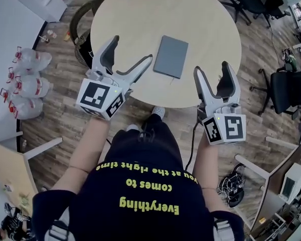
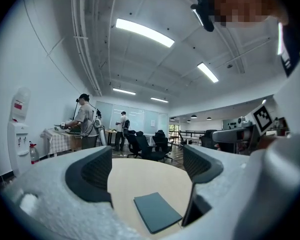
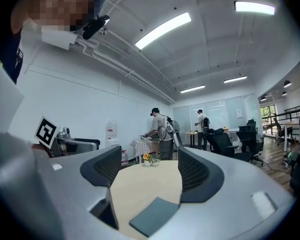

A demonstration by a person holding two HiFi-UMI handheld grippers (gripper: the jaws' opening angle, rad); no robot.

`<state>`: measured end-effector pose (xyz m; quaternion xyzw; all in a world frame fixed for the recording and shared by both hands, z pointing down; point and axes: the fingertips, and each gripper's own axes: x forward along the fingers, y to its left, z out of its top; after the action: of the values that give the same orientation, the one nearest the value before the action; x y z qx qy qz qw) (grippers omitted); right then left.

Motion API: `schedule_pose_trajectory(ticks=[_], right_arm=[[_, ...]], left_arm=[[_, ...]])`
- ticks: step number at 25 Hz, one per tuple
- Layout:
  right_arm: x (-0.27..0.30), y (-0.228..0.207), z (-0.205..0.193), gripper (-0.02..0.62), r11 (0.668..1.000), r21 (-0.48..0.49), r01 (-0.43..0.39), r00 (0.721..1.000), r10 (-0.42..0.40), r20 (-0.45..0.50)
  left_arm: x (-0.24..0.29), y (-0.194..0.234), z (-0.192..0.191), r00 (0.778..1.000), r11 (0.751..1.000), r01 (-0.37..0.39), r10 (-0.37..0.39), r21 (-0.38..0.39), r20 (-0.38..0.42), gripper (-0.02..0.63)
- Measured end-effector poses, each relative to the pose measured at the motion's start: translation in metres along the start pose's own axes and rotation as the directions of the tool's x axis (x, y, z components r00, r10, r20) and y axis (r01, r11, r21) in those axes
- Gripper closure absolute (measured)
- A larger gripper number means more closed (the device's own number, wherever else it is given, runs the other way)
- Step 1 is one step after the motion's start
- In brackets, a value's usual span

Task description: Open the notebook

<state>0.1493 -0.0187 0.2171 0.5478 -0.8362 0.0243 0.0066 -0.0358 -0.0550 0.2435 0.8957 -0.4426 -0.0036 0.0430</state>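
Holding my left hand-held gripper wide open over the tabletop's near edge, I'm eyeing the closed grey notebook lying flat just beyond, between both tools. I'm planning to steady it there and catch only the cover's edge with my right hand-held gripper, likewise open and empty.
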Motion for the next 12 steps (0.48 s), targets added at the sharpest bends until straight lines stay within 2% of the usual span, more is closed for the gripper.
schedule_pose_trajectory(ticks=[3,7,12], right_arm=[[0.026,-0.024,0.002,0.227,0.999,-0.024,-0.031,1.000,0.031,0.004],[0.055,-0.037,-0.005,0.207,0.997,-0.019,-0.072,0.997,0.071,-0.014],[0.080,-0.045,-0.018,0.184,0.996,-0.023,-0.081,0.995,0.080,-0.051]], left_arm=[[0.025,0.004,0.003,0.999,1.000,-0.027,0.027,-0.009,0.025,0.156],[0.042,0.018,-0.002,0.997,0.997,-0.073,0.073,-0.014,0.014,0.156],[0.060,0.032,-0.012,0.997,0.997,-0.075,0.075,-0.028,-0.009,0.156]])
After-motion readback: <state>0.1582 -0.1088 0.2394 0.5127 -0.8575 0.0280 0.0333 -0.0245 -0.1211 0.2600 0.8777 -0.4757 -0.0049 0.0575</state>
